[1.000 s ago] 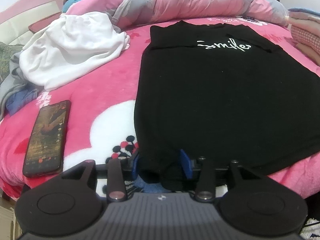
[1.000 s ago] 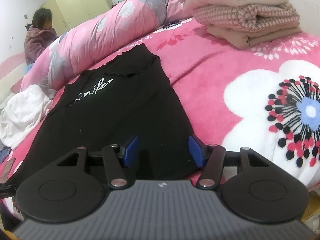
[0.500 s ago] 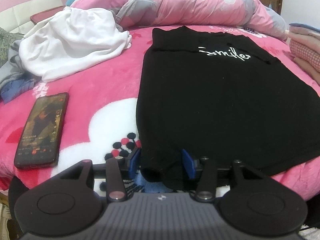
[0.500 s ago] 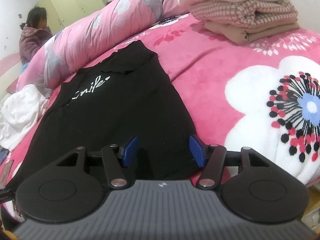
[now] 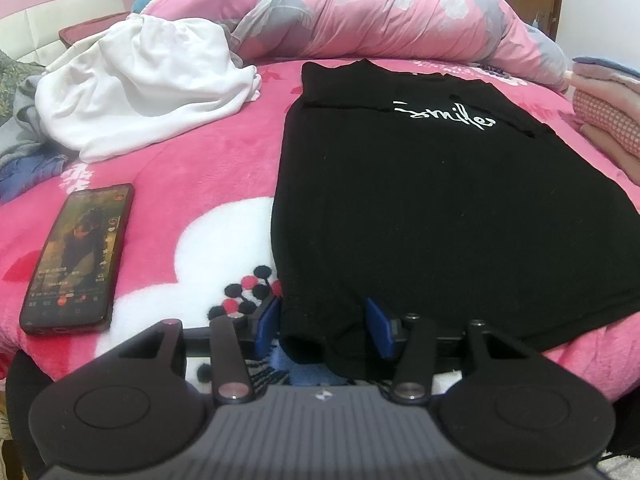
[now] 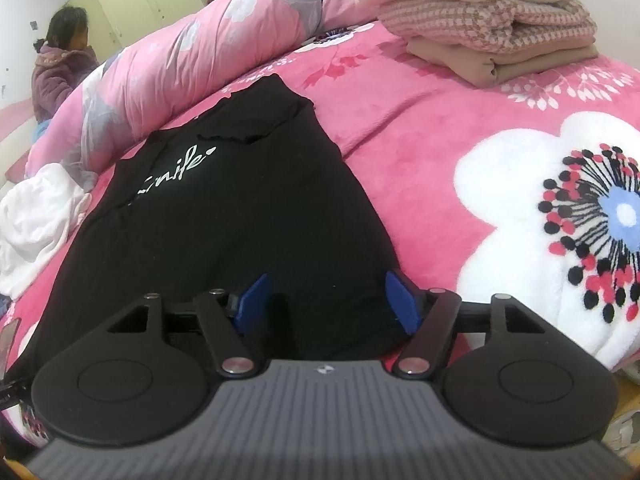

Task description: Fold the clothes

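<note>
A black T-shirt (image 5: 440, 208) with white "Smile" lettering lies flat on the pink flowered blanket (image 5: 200, 168), sleeves folded in, hem toward me. My left gripper (image 5: 322, 322) is at the hem's left corner. The slack black cloth sits between its blue pads, which stand apart from it. The same shirt (image 6: 240, 220) fills the right wrist view. There my right gripper (image 6: 328, 300) is at the hem's right corner with its jaws opening. The cloth lies loose between the wide-set pads.
A phone (image 5: 76, 256) with a lit screen lies on the blanket left of the shirt. A crumpled white garment (image 5: 144, 84) is at the back left, and a rolled pink quilt (image 5: 380, 16) runs along the back. Folded clothes (image 6: 480, 20) are stacked far right. A person (image 6: 60, 60) sits behind.
Both grippers' pads have spread apart, the right one more, and the hem corners now lie slack between them. The hands have hardly moved.
</note>
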The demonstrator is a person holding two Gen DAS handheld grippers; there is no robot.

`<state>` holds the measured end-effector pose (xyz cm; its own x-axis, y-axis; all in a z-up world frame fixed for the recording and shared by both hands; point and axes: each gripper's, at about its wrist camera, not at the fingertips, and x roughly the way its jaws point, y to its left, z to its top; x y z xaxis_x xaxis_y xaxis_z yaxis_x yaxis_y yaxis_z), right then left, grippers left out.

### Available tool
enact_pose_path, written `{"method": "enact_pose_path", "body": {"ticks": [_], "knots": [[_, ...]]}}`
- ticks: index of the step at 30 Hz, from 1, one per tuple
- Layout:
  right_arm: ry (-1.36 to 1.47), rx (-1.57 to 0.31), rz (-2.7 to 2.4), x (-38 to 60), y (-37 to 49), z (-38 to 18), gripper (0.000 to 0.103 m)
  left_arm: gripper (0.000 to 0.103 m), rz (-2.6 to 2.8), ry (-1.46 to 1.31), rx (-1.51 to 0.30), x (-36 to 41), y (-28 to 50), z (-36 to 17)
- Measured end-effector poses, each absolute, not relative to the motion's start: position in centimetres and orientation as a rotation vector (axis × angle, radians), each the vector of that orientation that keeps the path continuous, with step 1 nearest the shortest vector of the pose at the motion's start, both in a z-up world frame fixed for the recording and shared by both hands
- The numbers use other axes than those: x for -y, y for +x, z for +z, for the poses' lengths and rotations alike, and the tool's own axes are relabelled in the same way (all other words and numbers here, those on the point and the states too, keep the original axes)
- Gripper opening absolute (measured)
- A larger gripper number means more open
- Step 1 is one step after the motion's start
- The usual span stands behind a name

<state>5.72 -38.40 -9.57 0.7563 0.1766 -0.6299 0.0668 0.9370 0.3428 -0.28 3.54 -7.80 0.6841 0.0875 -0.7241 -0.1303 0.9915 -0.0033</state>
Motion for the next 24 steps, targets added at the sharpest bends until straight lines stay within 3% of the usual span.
{"method": "enact_pose_path", "body": {"ticks": [24], "knots": [[0.344,-0.726,0.060,37.66,6.11,-9.47,0.078,0.051,0.103,-0.072,-0.789,-4.11,-0.43,-8.05]]}}
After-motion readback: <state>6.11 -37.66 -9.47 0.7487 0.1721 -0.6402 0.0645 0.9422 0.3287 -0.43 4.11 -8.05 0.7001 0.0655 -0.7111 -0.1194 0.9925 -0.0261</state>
